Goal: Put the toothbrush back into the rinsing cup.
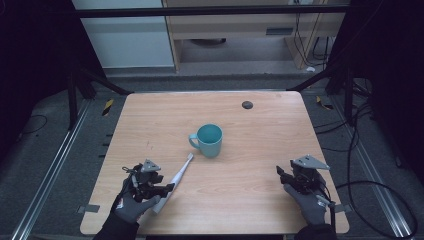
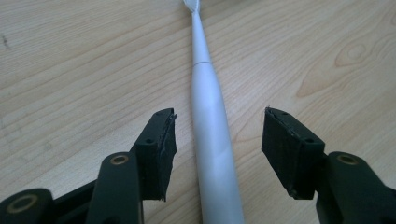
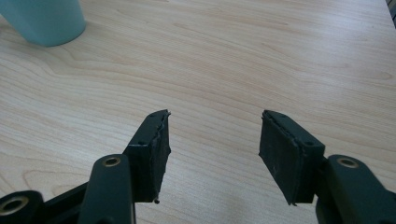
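Here the left gripper point(image 2: 217, 140) straddles the toothbrush point(image 2: 210, 121), fingers point(image 2: 159, 149) apart

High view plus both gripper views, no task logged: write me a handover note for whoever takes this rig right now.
Left tool: open, jaws either side of the white electric toothbrush, not yet closed on it.
Right tool: open, holds nothing, over bare wood at the table's right front.
The toothbrush lies flat on the light wooden table, brush head pointing toward the teal ceramic mug, which stands upright near the centre and looks empty.
Done: left tool lined up on the handle.
Left: probably grip and lift the toothbrush; the mug seems the likely destination, but that is a guess.
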Action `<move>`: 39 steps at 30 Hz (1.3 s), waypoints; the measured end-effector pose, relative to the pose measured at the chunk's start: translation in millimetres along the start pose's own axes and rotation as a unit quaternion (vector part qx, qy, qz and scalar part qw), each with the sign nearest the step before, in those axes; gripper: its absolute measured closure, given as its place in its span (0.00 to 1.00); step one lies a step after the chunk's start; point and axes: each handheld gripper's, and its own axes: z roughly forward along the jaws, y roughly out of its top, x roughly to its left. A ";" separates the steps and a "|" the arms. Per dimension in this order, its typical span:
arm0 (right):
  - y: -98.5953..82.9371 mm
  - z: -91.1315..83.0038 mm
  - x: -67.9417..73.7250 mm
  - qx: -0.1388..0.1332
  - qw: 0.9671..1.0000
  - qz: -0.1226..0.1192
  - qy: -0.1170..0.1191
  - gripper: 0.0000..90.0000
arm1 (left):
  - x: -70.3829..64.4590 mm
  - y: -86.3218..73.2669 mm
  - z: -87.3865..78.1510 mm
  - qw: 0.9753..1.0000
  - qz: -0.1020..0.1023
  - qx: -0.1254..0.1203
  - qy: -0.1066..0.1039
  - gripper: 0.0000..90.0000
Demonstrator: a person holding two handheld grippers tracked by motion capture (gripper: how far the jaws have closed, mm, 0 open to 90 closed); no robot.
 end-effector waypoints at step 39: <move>1.3 3.9 1.5 0.019 1.000 -0.011 0.005 0.50 | 1.6 14.0 34.4 0.988 0.015 0.152 -0.011 0.67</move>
